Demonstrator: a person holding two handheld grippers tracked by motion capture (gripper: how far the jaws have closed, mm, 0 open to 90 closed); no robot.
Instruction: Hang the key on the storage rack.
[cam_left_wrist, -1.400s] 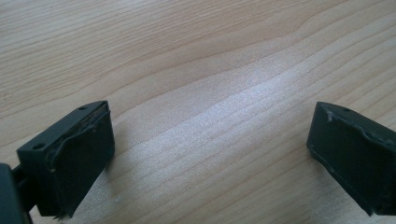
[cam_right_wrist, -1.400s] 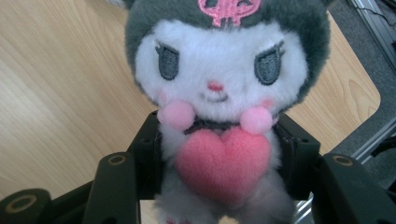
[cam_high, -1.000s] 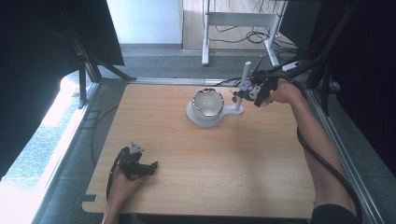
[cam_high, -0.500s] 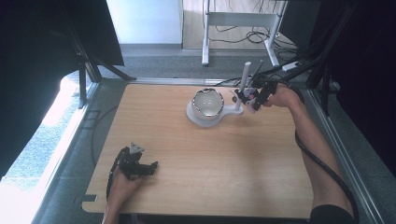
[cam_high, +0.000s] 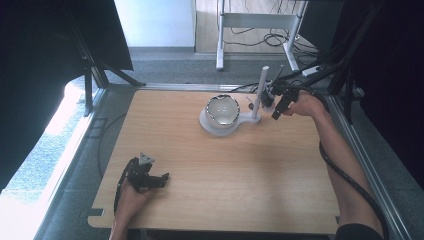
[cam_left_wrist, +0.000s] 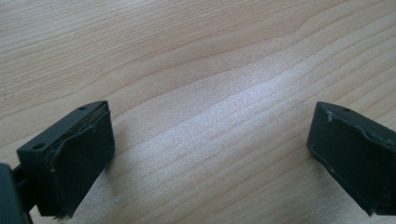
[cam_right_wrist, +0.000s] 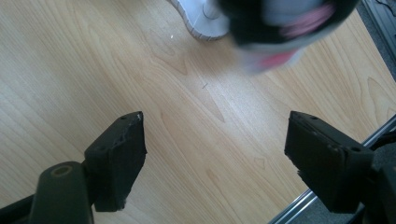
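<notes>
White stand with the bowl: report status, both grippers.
Right gripper jaws just opened, nothing between them, beside the white upright post. Left gripper open, resting on the wooden table. Dark-rimmed white bowl sits on the white stand. Nothing in the way.

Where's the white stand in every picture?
High view: white stand at the far middle of the wooden tabletop, holding a bowl.
Left gripper view: wooden tabletop between the jaws.
Right gripper view: the stand's edge at the top.
Shared landmark: the wooden tabletop.
</notes>
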